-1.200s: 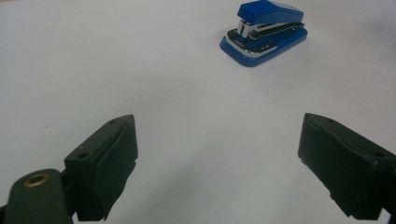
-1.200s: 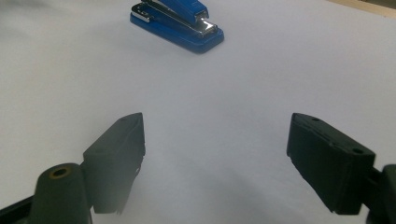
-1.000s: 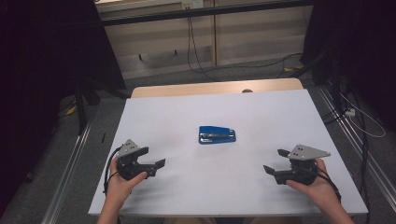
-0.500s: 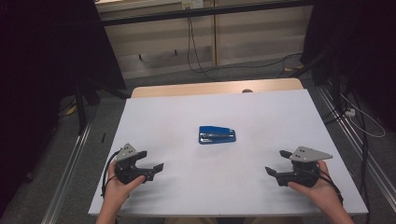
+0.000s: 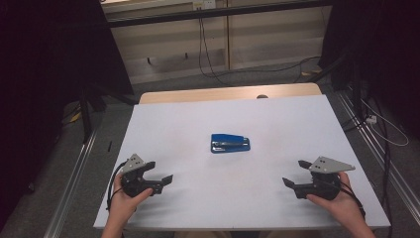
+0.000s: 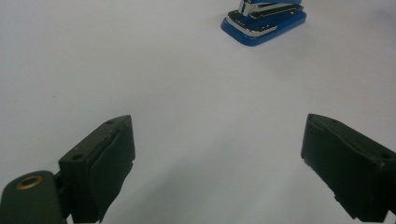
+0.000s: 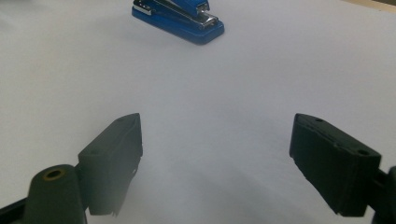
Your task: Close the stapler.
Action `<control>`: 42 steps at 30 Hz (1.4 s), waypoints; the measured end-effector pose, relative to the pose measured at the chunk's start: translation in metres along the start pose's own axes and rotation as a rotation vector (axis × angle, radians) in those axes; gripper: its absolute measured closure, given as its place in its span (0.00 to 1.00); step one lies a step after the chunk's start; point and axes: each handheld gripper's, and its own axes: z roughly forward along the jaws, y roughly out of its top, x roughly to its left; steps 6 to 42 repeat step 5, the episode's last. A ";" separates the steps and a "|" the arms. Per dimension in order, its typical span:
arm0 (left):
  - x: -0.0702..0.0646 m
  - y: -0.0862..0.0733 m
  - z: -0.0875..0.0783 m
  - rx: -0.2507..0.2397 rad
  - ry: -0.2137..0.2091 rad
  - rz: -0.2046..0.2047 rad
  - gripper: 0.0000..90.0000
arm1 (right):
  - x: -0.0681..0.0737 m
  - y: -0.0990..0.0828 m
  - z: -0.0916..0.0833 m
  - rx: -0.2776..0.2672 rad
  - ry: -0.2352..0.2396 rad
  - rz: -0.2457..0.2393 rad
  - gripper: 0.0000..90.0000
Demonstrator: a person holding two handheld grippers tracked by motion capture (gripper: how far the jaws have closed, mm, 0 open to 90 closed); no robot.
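A blue stapler (image 5: 230, 143) with a metal top lies flat at the middle of the white table (image 5: 277, 124). It also shows far ahead in the left gripper view (image 6: 264, 18) and the right gripper view (image 7: 180, 18). My left gripper (image 5: 159, 172) rests near the front left of the table, held by a hand, pointing inward. Its jaws stand wide open with nothing between them (image 6: 218, 135). My right gripper (image 5: 293, 173) sits near the front right, pointing inward toward the left one. It is open and holds nothing (image 7: 215, 128). Both are well short of the stapler.
A strip of bare wood (image 5: 223, 94) shows along the table's far edge. Metal rails (image 5: 74, 173) run on the floor at both sides. Cables (image 5: 386, 129) trail on the floor at right and behind the table.
Both grippers have drifted slightly toward the near edge of the table. The stapler has not moved.
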 end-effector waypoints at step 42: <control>0.001 0.000 -0.001 -0.004 -0.001 -0.006 0.11 | 0.001 0.000 0.001 0.000 -0.006 -0.004 0.18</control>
